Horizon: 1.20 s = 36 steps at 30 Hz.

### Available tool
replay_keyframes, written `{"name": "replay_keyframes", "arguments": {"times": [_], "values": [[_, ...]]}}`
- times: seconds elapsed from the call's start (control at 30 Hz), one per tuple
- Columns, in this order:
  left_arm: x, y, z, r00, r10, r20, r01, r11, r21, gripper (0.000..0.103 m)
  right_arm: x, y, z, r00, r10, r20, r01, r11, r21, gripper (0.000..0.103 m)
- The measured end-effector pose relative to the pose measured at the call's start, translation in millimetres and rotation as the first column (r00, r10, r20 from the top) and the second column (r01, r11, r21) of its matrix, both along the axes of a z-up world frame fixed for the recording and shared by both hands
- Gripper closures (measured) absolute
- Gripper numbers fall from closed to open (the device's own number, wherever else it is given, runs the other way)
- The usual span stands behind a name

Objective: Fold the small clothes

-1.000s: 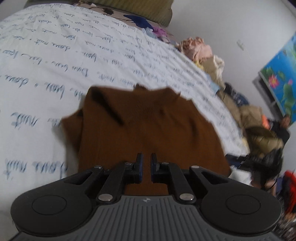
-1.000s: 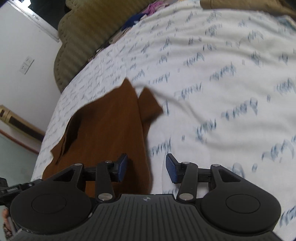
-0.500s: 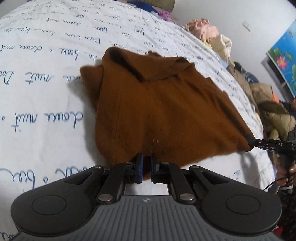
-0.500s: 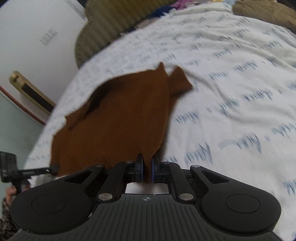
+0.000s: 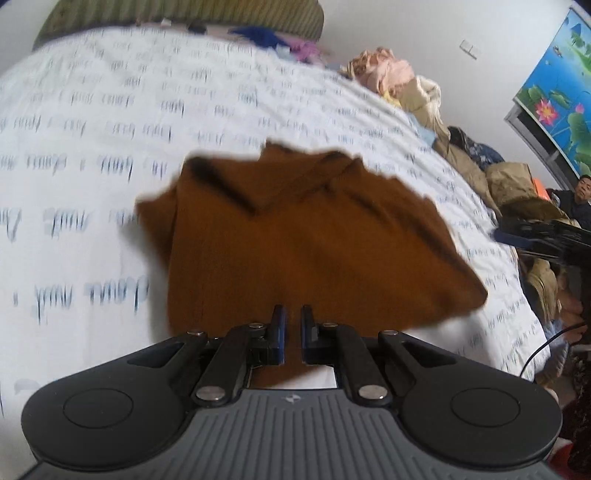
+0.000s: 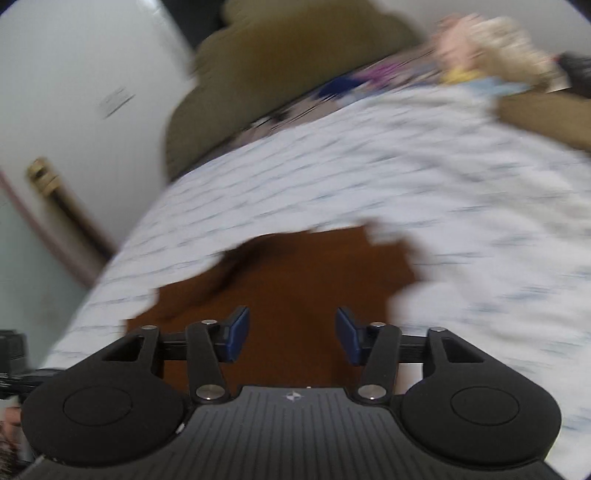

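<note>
A small brown knit garment (image 5: 306, 240) lies partly folded on a white bed sheet with blue script (image 5: 92, 122). My left gripper (image 5: 291, 317) is over its near hem, jaws nearly closed with a narrow gap and brown cloth showing between them. My right gripper (image 6: 291, 326) is open above the same garment (image 6: 295, 280), its blue pads apart and empty. The right gripper also shows at the right edge of the left wrist view (image 5: 535, 236). Both views are blurred.
An olive headboard (image 5: 184, 11) stands at the far end of the bed. Piled clothes (image 5: 391, 74) and bags (image 5: 517, 184) line the bed's right side. A person (image 5: 580, 195) sits at the far right. A white wall (image 6: 74, 92) is to the left.
My right gripper has opened and let go of the garment's corner, then swung over the cloth. My left gripper has moved along the hem, still nearly closed. The garment lies flatter.
</note>
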State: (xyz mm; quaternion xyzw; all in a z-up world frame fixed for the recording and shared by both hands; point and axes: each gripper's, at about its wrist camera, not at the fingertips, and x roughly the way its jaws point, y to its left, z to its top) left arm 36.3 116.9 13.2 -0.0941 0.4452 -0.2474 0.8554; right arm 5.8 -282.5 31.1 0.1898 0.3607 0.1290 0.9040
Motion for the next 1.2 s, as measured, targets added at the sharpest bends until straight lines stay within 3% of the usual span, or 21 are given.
{"name": "replay_keyframes", "arguments": {"times": [0.07,0.17,0.27,0.4,0.47,0.53,0.6,0.7,0.73,0.8,0.87,0.9,0.93,1.07,1.2], "values": [[0.2,-2.6,15.0,0.997,-0.003,0.071,0.004,1.0,-0.001,0.096,42.8,37.8,-13.7,0.997,0.069,-0.035,-0.069,0.998,0.002,0.051],[1.3,-8.2,24.6,0.99,0.006,0.142,-0.018,0.996,0.083,0.095,107.3,81.0,-42.5,0.985,0.13,-0.117,-0.12,0.989,0.087,0.051],[5.9,2.8,12.8,0.993,0.039,0.115,-0.047,0.996,0.07,0.095,151.6,108.5,-70.1,0.968,0.15,-0.202,-0.1,0.966,0.239,0.051],[9.7,29.3,-2.7,0.994,0.095,0.06,-0.094,0.995,-0.025,0.094,177.3,134.3,-82.2,0.967,0.148,-0.209,-0.078,0.948,0.309,0.051],[12.1,40.5,-11.4,0.99,0.136,0.027,-0.135,0.99,-0.04,0.086,185.8,148.8,-76.8,0.971,0.165,-0.174,-0.103,0.941,0.323,0.051],[13.9,47.1,-20.6,0.985,0.172,-0.003,-0.172,0.984,-0.035,0.07,198.0,157.1,-66.8,0.974,0.171,-0.147,-0.114,0.937,0.331,0.051],[16.1,48.5,-21.7,0.981,0.192,-0.002,-0.192,0.98,-0.047,0.061,215.2,167.6,-62.0,0.974,0.177,-0.138,-0.121,0.931,0.345,0.05],[17.4,45.6,-15.7,0.982,0.19,0.026,-0.187,0.98,-0.071,0.045,246.5,183.9,-76.1,0.963,0.153,-0.223,-0.081,0.95,0.302,0.042],[18.0,43.2,-13.2,0.98,0.194,0.033,-0.192,0.98,-0.058,0.044,253.0,187.7,-83.6,0.954,0.144,-0.262,-0.068,0.958,0.278,0.042],[17.2,37.9,-9.4,0.982,0.176,0.069,-0.175,0.984,-0.025,0.044,258.8,192.2,-92.6,0.943,0.136,-0.303,-0.062,0.968,0.242,0.044],[20.8,32.6,-11.6,0.981,0.183,0.067,-0.185,0.982,0.026,0.046,250.5,191.4,-87.2,0.95,0.141,-0.278,-0.071,0.966,0.247,0.043],[23.9,31.7,-15.4,0.982,0.181,0.048,-0.183,0.983,0.034,0.052,243.9,191.0,-79.4,0.957,0.152,-0.247,-0.091,0.966,0.244,0.042],[25.5,31.0,-19.2,0.984,0.173,0.032,-0.174,0.985,0.019,0.06,235.6,190.2,-71.1,0.962,0.163,-0.22,-0.11,0.965,0.237,0.042],[26.3,30.7,-31.0,0.984,0.175,-0.028,-0.176,0.984,-0.033,0.061,194.2,188.8,-55.5,0.944,0.275,-0.181,-0.221,0.937,0.271,0.042],[23.9,37.5,-35.4,0.977,0.209,-0.052,-0.213,0.973,-0.087,0.06,161.3,195.7,-67.5,0.931,0.299,-0.209,-0.244,0.937,0.251,0.042]]}}
